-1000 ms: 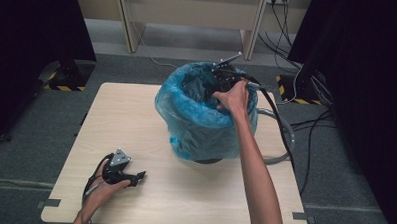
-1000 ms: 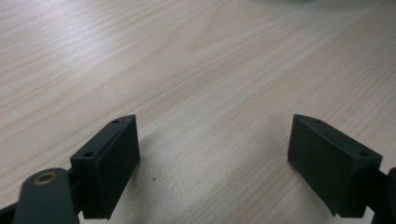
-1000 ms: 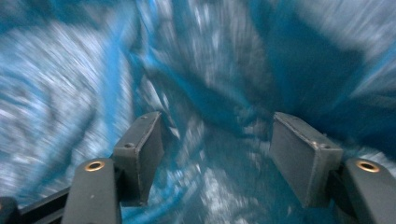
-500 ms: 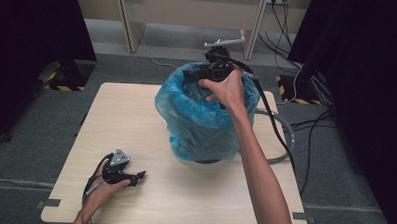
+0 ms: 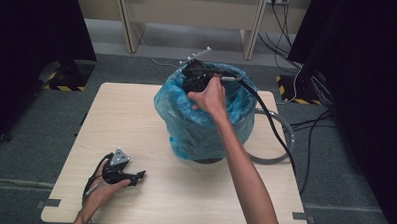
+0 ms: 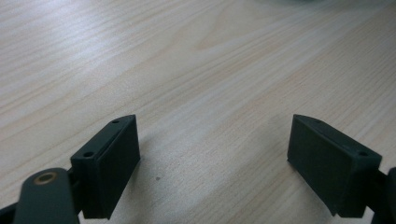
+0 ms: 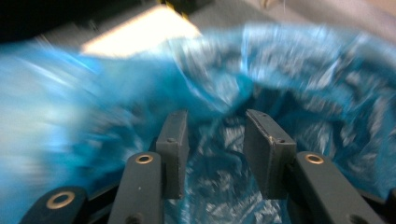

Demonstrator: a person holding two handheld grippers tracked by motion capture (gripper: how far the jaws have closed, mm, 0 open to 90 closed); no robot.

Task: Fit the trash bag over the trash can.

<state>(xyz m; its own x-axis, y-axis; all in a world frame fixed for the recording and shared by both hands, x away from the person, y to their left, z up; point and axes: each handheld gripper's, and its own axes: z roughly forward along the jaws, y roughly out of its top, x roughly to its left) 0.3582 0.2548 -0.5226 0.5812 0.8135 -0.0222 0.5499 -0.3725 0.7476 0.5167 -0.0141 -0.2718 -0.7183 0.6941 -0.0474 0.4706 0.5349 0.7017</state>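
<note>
A pale wooden desk [image 5: 136, 125] is being seen from above. Toward its twelve o'clock side, a bin lined with a blue plastic bag [image 5: 196, 127] is standing on it. The right tongs [image 5: 193, 78] are being held by the right hand [image 5: 209, 97] over the bag's open mouth, at its eleven o'clock rim; their jaws have just been closing, though whether the liner is being gripped cannot be told. A black cable [image 5: 271, 124] is trailing toward four o'clock. At the desk's seven o'clock corner, the left tongs [image 5: 134, 177] are being rested on the surface, their jaws pointing toward three o'clock. A grey ring [image 5: 280, 145] is lying beside the bin at three o'clock.
</note>
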